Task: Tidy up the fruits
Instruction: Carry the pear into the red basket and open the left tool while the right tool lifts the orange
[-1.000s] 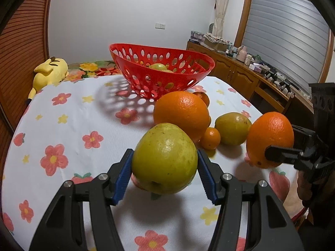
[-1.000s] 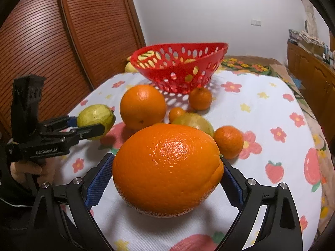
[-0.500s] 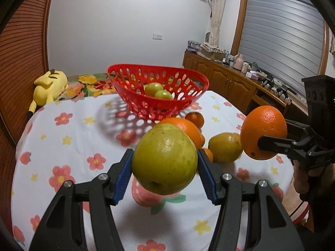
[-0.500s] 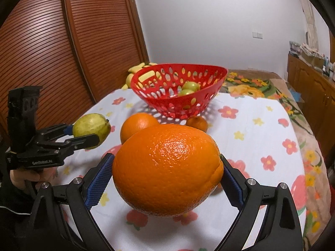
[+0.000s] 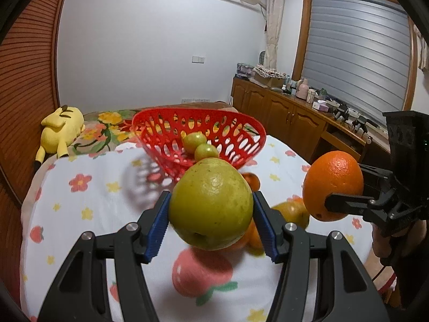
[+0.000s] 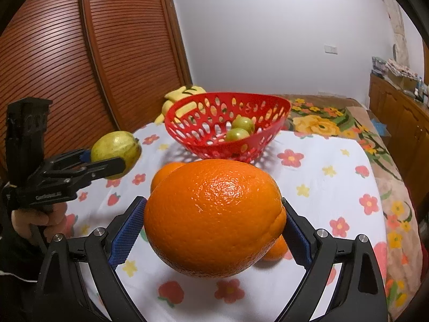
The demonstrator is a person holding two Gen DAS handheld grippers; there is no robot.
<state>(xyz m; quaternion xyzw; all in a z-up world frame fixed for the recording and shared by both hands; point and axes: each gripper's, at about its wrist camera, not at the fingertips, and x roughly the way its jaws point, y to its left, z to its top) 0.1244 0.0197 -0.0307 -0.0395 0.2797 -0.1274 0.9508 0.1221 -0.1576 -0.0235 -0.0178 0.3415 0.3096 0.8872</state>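
Left gripper point(image 5: 211, 225) pinches a green pear point(image 5: 211, 204) clear of the tablecloth point(image 5: 80, 214), short of the red basket point(image 5: 161, 123); lower it gently beside the fruit inside. Right gripper point(image 6: 214, 230) clamps a big orange point(image 6: 214, 217); clear the rim before letting go.

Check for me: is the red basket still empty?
No, two small green fruits already lie inside the red basket.
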